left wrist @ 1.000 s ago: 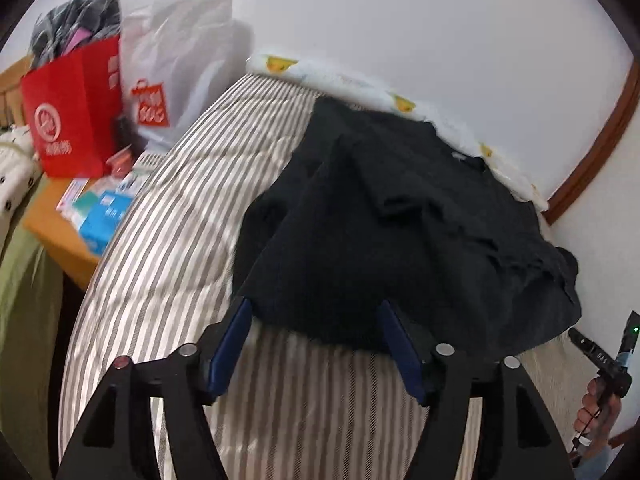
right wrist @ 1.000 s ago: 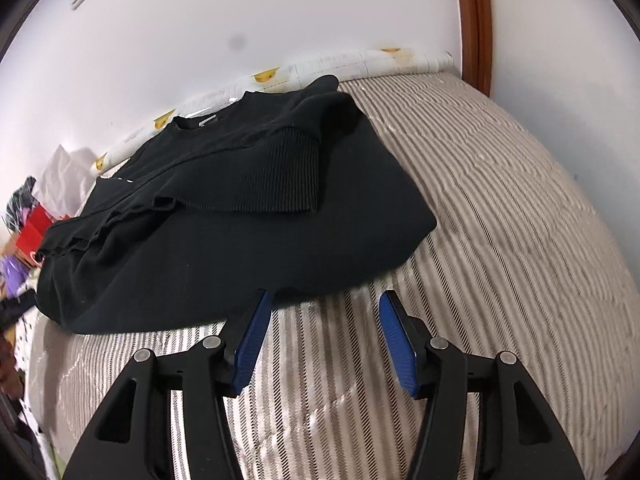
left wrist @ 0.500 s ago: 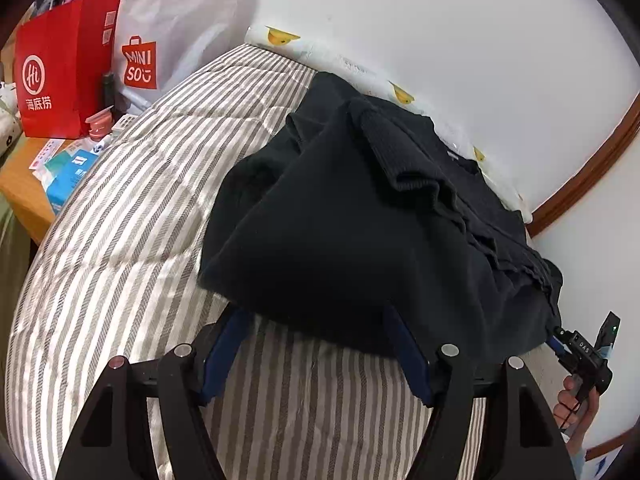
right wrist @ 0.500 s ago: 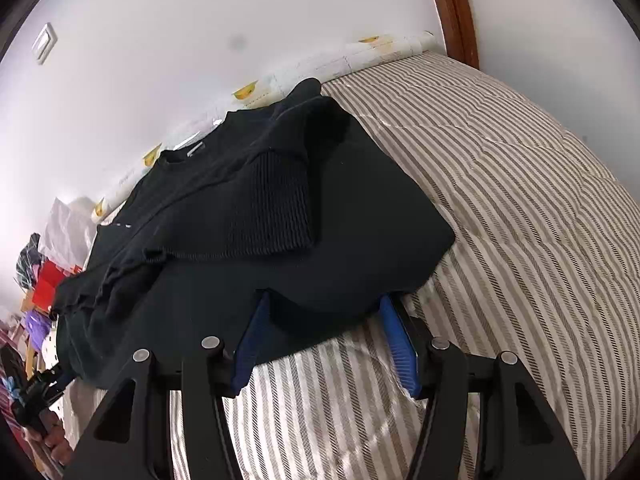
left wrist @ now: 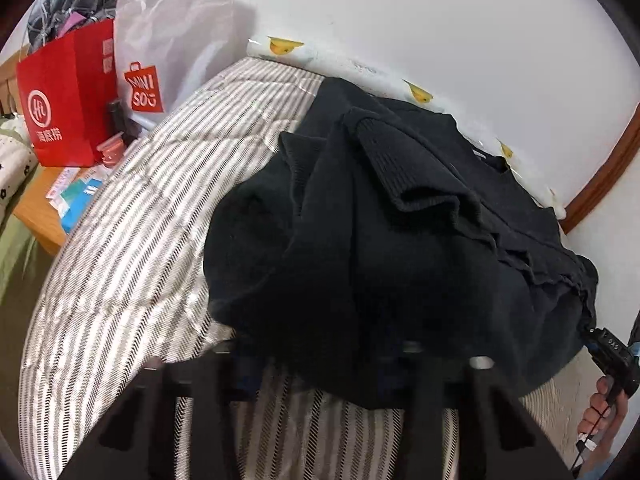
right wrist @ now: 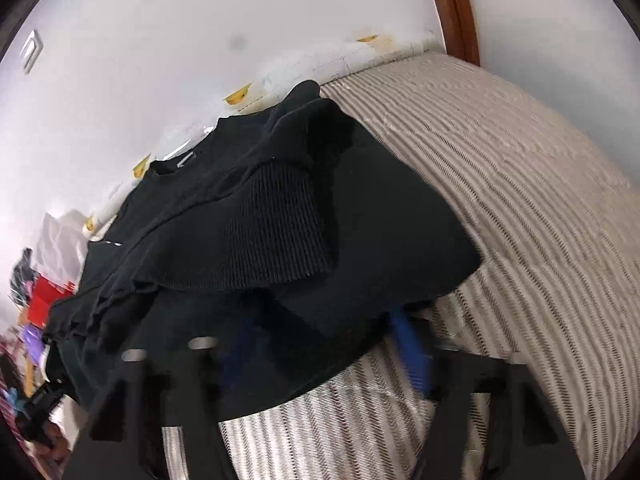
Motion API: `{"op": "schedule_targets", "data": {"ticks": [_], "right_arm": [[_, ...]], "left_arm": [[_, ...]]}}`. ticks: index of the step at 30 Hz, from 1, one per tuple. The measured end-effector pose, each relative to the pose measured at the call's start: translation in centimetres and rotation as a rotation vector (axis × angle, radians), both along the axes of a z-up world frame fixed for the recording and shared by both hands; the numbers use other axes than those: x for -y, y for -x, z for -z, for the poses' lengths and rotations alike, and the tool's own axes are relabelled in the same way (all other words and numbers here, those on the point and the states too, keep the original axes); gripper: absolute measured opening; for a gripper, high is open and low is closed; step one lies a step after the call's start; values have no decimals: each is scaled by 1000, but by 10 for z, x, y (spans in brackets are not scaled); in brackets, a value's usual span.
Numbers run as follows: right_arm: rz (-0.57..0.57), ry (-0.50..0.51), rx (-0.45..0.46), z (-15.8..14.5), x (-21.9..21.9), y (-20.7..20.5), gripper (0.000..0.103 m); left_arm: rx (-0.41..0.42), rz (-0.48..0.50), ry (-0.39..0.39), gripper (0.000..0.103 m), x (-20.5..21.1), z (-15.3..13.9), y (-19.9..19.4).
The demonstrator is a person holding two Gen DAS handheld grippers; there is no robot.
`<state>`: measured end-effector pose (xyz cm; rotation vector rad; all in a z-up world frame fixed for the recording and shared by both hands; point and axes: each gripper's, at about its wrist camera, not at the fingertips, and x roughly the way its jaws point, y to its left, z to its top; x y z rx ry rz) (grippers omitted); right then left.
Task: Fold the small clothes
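Since half a second before, both grippers had pushed in under the near edge of the black sweater, and that edge had lifted up off the bed.

The left gripper had its tips hidden under the cloth, so I could not tell if they were pinching it or apart. The right gripper had one blue finger showing beside the hem and the other hidden under it. They looked apart, but I could not be sure.

The sweater lay on the striped bed cover. Its long way ran from the grippers toward the white wall. The neck hole pointed at the wall and the bottom hem pointed at the grippers. A ribbed cuff was folded across the top.

A red bag and a white bag stood past the bed's left side.
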<state>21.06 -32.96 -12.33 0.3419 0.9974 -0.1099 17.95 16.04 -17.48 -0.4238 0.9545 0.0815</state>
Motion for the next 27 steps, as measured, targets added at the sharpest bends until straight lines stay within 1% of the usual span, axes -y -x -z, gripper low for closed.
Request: {"op": "schedule_targets", "data": {"ticks": [1, 2, 3, 5, 10, 15, 21, 24, 27], "right_arm": [[-9, 0, 4, -1, 1, 1, 27], [-15, -17, 11, -2, 3, 4, 17], [-18, -33, 10, -3, 5, 6, 13], [-19, -55, 13, -6, 7, 11, 10], [-40, 2, 39, -19, -2, 27, 8], [-44, -6, 39, -28, -1, 47, 8], [-76, 12, 36, -35, -5, 83, 8], [-80, 12, 38, -35, -4, 102, 8], [-82, 36, 42, -37, -6, 120, 8]], "left_arm": [[-4, 14, -3, 13, 1, -1, 1], [2, 14, -13, 10, 1, -3, 3], [11, 10, -21, 9, 1, -6, 7], [15, 7, -28, 8, 3, -9, 11], [25, 13, -40, 7, 9, -18, 26], [24, 21, -46, 7, 15, -25, 46], [15, 26, -42, 7, 19, -30, 78], [16, 34, -57, 7, 22, -32, 94], [20, 42, -67, 7, 25, -33, 107]]}}
